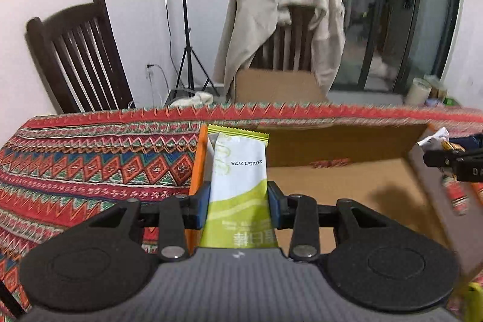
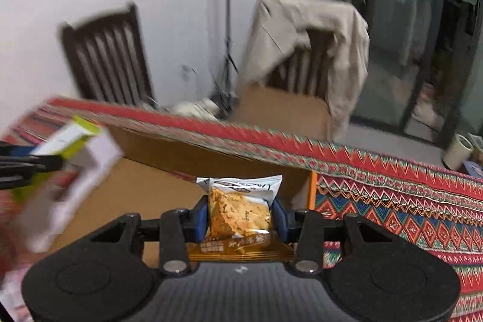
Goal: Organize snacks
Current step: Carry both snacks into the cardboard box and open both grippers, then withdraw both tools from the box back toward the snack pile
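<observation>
The left gripper (image 1: 238, 201) has its jaws closed on a green and white snack bar (image 1: 238, 171), which stands lengthwise between the blue pads (image 1: 203, 202), its crimped far end jutting past them over the near-left part of the open cardboard box (image 1: 332, 183) on the patterned tablecloth (image 1: 90, 165). The wrapper is white at the far half with a printed date, lime green nearer the camera, its text upside down. The right gripper (image 2: 240, 216) is clamped on a clear-fronted cracker packet (image 2: 240, 210) held over the box's right end; an orange-brown cracker shows through, with a gold printed band below. The packet's near edge is hidden behind the gripper body, and the left side of the right wrist view is heavily blurred.
</observation>
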Motion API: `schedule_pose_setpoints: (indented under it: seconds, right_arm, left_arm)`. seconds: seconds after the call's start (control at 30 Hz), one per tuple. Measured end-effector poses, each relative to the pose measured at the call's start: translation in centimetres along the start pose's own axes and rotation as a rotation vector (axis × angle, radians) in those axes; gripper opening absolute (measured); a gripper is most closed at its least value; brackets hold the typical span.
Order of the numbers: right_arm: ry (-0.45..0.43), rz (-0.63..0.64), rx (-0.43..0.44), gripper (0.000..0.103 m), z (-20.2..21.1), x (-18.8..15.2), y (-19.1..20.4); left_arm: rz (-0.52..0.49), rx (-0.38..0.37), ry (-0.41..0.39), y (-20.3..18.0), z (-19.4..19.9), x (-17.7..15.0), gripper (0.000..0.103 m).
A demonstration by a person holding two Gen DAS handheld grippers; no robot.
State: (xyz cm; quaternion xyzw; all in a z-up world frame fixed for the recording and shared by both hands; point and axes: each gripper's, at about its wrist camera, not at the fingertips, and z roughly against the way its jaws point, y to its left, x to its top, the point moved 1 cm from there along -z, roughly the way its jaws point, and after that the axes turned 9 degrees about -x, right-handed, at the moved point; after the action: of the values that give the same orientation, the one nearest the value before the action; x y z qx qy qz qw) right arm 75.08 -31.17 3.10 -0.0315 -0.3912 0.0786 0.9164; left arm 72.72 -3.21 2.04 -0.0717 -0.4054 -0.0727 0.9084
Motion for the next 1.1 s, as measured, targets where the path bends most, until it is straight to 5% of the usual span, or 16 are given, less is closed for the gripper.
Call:
schedule_pose_setpoints:
  seconds: [0.23,0.3,0.53,0.57,0.67,0.83,1.1]
  right_arm:
    - [0.098,0.107,-0.124,0.043,-7.3,-0.1,2.4]
    - [0.09,0.128,-0.112,0.053,-7.3,0.0,2.9]
    - [0.081,0.192,-0.153,0.058,-6.9,-0.6,4.0]
    - [0.07,0.189,-0.159,0.058,-6.6,-0.7,3.9]
    - [0.068,0.179,-0.141,0.058,-5.7,-0.6,3.7]
    - [0.003,0.182,-0.111,0.063,0.7,0.6,4.0]
    - [-0.12,0.079,-0.047,0.093,16.0,1.8,2.2]
  left_arm:
    - [-0.073,-0.007,0.038,-0.1,-2.5,-1.2,0.048]
    - [-0.054,-0.016,0.032,0.0,-2.6,-1.2,0.048]
    - [-0.018,-0.026,0.035,0.6,-2.3,-0.9,0.049]
    - [-0.006,-0.033,0.031,0.7,-1.7,-0.7,0.056]
    - [-0.01,-0.04,-0.048,0.5,2.0,0.3,0.074]
    - [-0.037,-0.069,-0.102,-0.6,9.7,1.7,0.078]
    - [-0.047,-0.102,-0.224,-3.0,25.4,0.4,0.091]
